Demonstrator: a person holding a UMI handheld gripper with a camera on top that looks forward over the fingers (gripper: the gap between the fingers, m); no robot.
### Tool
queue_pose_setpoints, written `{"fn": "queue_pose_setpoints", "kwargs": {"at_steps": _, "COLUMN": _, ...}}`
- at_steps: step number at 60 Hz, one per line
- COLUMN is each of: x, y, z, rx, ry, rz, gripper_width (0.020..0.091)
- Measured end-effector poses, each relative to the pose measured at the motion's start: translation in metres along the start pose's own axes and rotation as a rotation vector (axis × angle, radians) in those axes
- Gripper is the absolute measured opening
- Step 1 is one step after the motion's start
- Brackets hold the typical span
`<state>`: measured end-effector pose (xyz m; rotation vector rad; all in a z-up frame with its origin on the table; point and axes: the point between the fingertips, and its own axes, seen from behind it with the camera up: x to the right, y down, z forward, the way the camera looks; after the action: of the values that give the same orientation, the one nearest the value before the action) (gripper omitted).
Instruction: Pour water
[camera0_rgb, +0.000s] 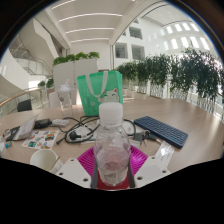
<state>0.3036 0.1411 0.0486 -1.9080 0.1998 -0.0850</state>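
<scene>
In the gripper view, a clear plastic water bottle (112, 148) with a white cap stands upright right between the two fingers of the gripper (112, 170). The magenta pads (88, 160) sit against the bottle's lower body on both sides, with no gap visible at either side, so the fingers are clamped on it. The bottle fills the middle of the near view, its cap rising above the fingertips; its base is hidden low between the fingers, so whether it rests on the table cannot be told.

Just beside the left finger, a white paper cup (44, 158) shows with its open rim facing up. Beyond the bottle lies a round, light wooden table (195, 120). On it, to the right and beyond the fingers, a dark keyboard (161, 130) lies flat at an angle. Directly beyond the bottle stands a green tote bag (100, 90) with handles, upright. To its left a clear glass vessel (66, 97) stands, and nearer, on the left part of the table, are tangled cables (80, 128) and a few small items too small to name.

Past the table, a row of green potted plants (165, 72) runs along a railing in a bright, white, multi-storey hall.
</scene>
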Motion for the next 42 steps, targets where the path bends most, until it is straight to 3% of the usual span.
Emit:
{"fn": "queue_pose_setpoints", "kwargs": {"at_steps": 7, "x": 0.001, "y": -0.001, "z": 0.001, "rx": -0.004, "ry": 0.004, "rz": 0.005, "gripper_width": 0.0436}}
{"fn": "queue_pose_setpoints", "kwargs": {"at_steps": 15, "x": 0.002, "y": 0.004, "z": -0.002, "rx": -0.057, "ry": 0.010, "rz": 0.016, "gripper_width": 0.0557}}
{"fn": "queue_pose_setpoints", "kwargs": {"at_steps": 21, "x": 0.011, "y": 0.014, "z": -0.015, "rx": -0.095, "ry": 0.040, "rz": 0.056, "gripper_width": 0.0852}}
{"fn": "queue_pose_setpoints", "kwargs": {"at_steps": 28, "x": 0.005, "y": 0.020, "z": -0.061, "rx": -0.133, "ry": 0.061, "rz": 0.088, "gripper_width": 0.0833}}
{"fn": "queue_pose_setpoints", "kwargs": {"at_steps": 42, "x": -0.047, "y": 0.002, "z": -0.207, "rx": -0.128, "ry": 0.095, "rz": 0.051, "gripper_width": 0.0836}}
